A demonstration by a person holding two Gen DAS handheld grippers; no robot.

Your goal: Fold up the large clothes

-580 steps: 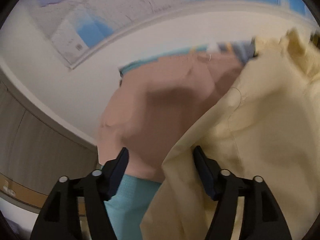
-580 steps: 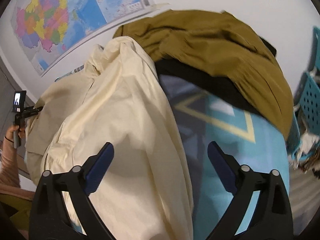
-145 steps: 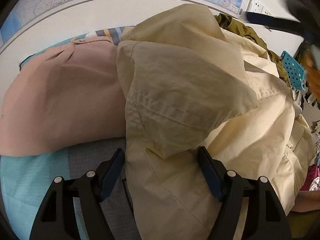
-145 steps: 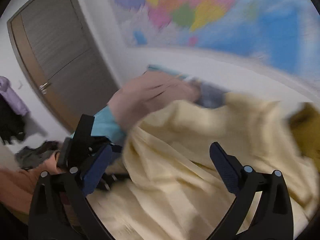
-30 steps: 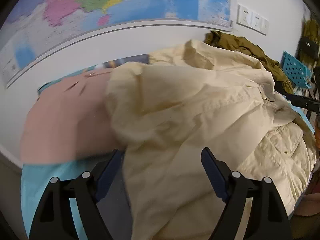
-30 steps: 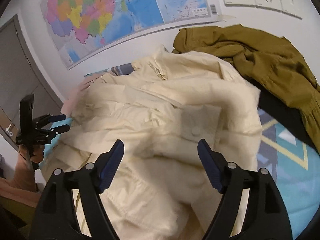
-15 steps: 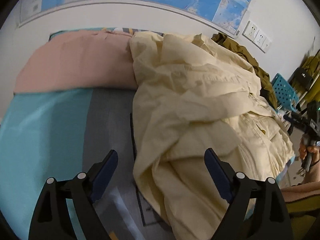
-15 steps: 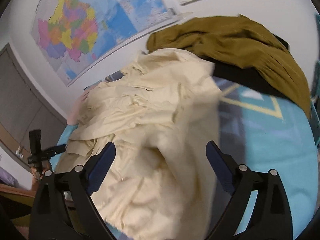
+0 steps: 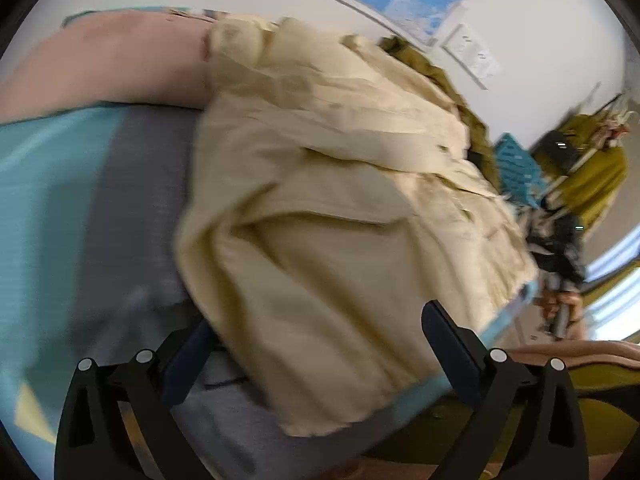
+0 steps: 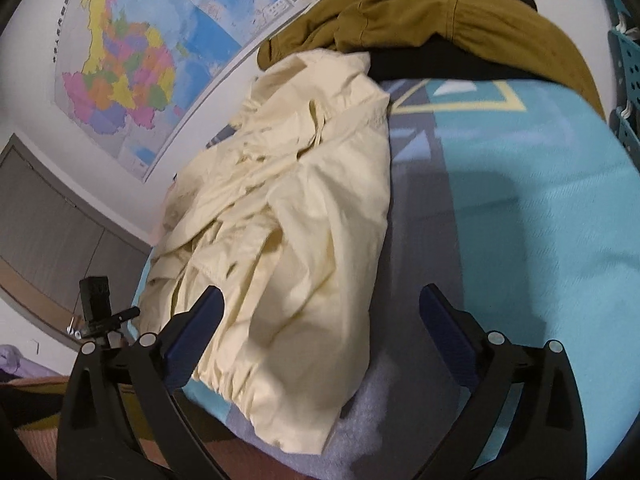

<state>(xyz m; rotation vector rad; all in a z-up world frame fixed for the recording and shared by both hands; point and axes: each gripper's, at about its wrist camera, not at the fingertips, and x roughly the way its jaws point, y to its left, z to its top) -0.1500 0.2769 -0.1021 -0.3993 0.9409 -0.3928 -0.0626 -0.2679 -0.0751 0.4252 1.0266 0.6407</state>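
Observation:
A large cream jacket [image 9: 332,208] lies crumpled on a bed with a blue and grey patterned cover [image 10: 520,184]. It also shows in the right wrist view [image 10: 288,216], with an elastic cuff near the bed's front edge. My left gripper [image 9: 316,348] is open and empty, just above the jacket's near hem. My right gripper [image 10: 320,320] is open and empty, over the jacket's near end. The left gripper [image 10: 98,316] shows small at the left in the right wrist view.
A pink garment [image 9: 100,68] lies at the head of the bed by the wall. An olive-brown garment [image 10: 440,12] is piled over something black at the far end. Maps hang on the wall [image 10: 132,60]. A blue crate [image 9: 516,168] stands beside the bed.
Both grippers have drawn back toward the bed's near edge and dropped lower. The jacket lies let go in a loose heap.

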